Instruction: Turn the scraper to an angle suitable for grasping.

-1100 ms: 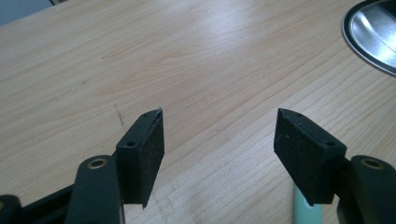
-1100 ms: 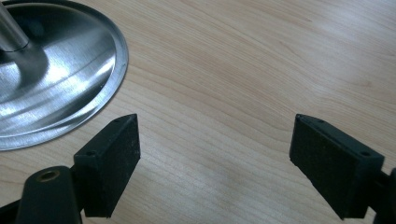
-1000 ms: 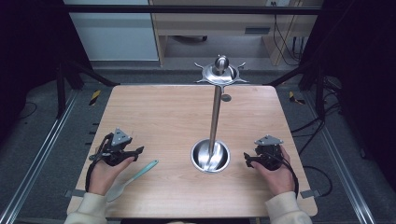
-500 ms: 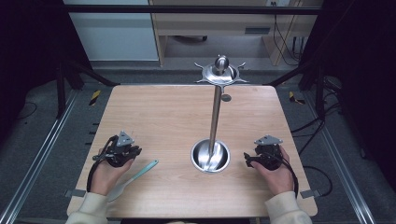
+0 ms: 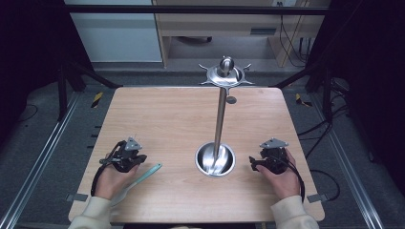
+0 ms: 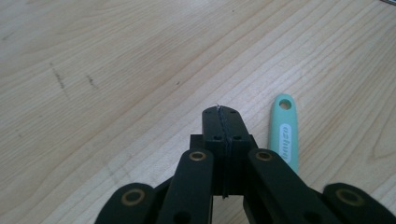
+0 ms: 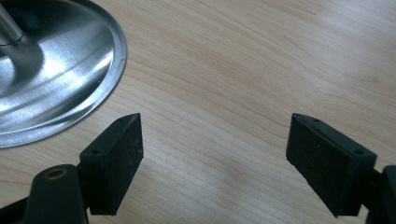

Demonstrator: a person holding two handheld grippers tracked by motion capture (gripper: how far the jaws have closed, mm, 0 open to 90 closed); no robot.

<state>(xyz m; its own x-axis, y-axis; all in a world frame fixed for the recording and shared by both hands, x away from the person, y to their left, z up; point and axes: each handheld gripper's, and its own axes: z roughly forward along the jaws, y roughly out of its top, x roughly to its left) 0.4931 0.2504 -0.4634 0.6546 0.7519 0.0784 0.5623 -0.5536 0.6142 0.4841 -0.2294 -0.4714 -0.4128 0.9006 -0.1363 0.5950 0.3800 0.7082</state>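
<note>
A mint-green utensil handle (image 5: 141, 175) with a hanging hole lies on the wooden table (image 5: 162, 119), just right of my left gripper (image 5: 139, 157). In the left gripper view the handle (image 6: 284, 132) lies beside the jaws, not between them. My left gripper (image 6: 221, 114) is shut with nothing in it. A steel stand with a round dish base (image 5: 215, 160), a tall pole (image 5: 219, 119) and a hooked top disc (image 5: 225, 72) rises at centre. My right gripper (image 5: 252, 163) rests right of the base, open and empty (image 7: 212, 144), with the base rim (image 7: 70, 60) at its left.
A small grey round mark or disc (image 5: 231, 99) sits on the table behind the pole. Metal frame rails run along both sides of the table, and cables lie on the floor at right (image 5: 329, 129). Shelving stands beyond the far edge.
My left gripper has shifted slightly toward the near edge and left, beside the green handle. The right gripper has stayed in place.
</note>
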